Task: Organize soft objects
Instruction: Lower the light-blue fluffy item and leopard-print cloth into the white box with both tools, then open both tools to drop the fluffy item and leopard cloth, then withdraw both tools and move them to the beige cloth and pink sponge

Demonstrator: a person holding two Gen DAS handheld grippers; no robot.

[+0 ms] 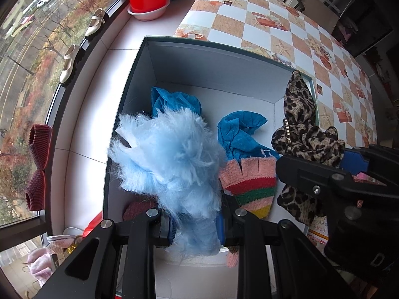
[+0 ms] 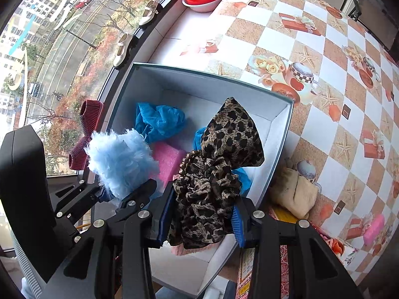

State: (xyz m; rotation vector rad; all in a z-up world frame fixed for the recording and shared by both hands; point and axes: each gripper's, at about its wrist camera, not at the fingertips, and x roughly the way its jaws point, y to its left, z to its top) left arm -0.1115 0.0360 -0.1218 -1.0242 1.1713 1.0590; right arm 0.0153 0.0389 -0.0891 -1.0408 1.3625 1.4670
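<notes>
**A:** What's each claw doing?

**B:** The left gripper (image 1: pixel 195 226) is clamping a blue fluff (image 1: pixel 169 159), a furry, feathery bundle. The right gripper (image 2: pixel 199 220) is squeezing a leopard scarf (image 2: pixel 214 174), bunched thin fabric. Both are hanging over the open box (image 2: pixel 159 79), which is sitting at the table (image 2: pixel 311 37) edge by the window.

**A:** How are those two going to handle?

**B:** I'm judging both as very light and completely limp. The fluff is compressing to almost nothing between the pads, so the pile is springing out everywhere above the grip. The scarf is looking smooth, maybe slippery, and its loose end is flopping toward the box's right wall.

**A:** Are the holds good ones?

**B:** Probably. Each is being pinched low on the bundle, through the thick gathered part, which suits soft stuff; a grab at a loose corner would likely let it slide out or trail. Nothing here is fragile.

**A:** What's already in the box?

**B:** Blue crumpled cloths (image 1: pixel 174 101), a striped knit piece (image 1: pixel 251 186) and something pink (image 2: pixel 168 158) are lying on the floor.

**A:** Any risk on release?

**B:** The scarf's tail may be draping over the rim rather than dropping inside, and fluff fibres could be clinging to the pads.
</notes>
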